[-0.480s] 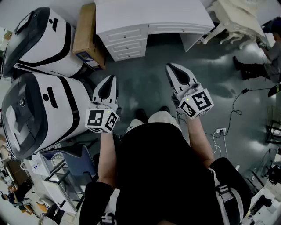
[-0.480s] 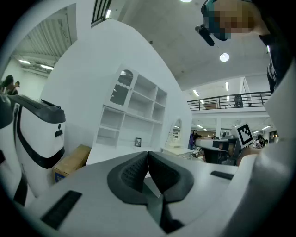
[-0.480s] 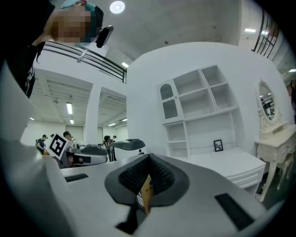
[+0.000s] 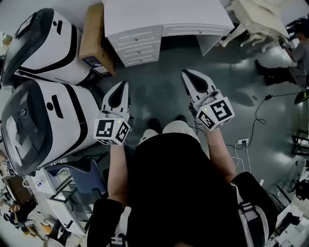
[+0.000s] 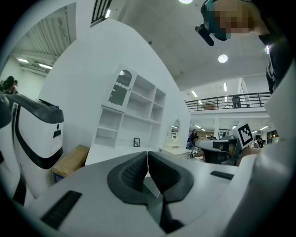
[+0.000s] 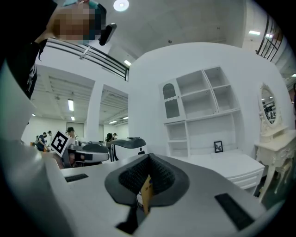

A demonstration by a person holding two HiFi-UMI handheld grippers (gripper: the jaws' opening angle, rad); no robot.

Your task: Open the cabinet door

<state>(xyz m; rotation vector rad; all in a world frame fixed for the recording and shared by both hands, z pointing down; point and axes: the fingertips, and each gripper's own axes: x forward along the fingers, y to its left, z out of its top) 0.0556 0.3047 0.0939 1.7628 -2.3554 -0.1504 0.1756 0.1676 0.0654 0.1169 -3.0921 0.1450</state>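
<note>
Approach step, before any contact. The person is standing back from the white desk (image 4: 164, 14) and is holding both tools level, pointing towards it. The left gripper (image 4: 122, 85) is keeping its fingers (image 5: 132, 169) pressed together, pinching nothing. The right gripper (image 4: 186, 73) is likewise holding its fingers (image 6: 162, 173) closed tip to tip; the brown sliver that is showing through the slit below the tips appears to be the cardboard box (image 4: 96, 36) far behind, not a held thing. The cabinet door (image 6: 170, 102), a small arched panel in the shelf unit above the desk, is sitting shut, well ahead of and above both sets of fingertips, slightly right of the right tips and left of the left ones. Judged next move: walking closer, raising one gripper to the door's free edge, spreading its fingers to take the edge or knob, which is too small to make out here
</note>
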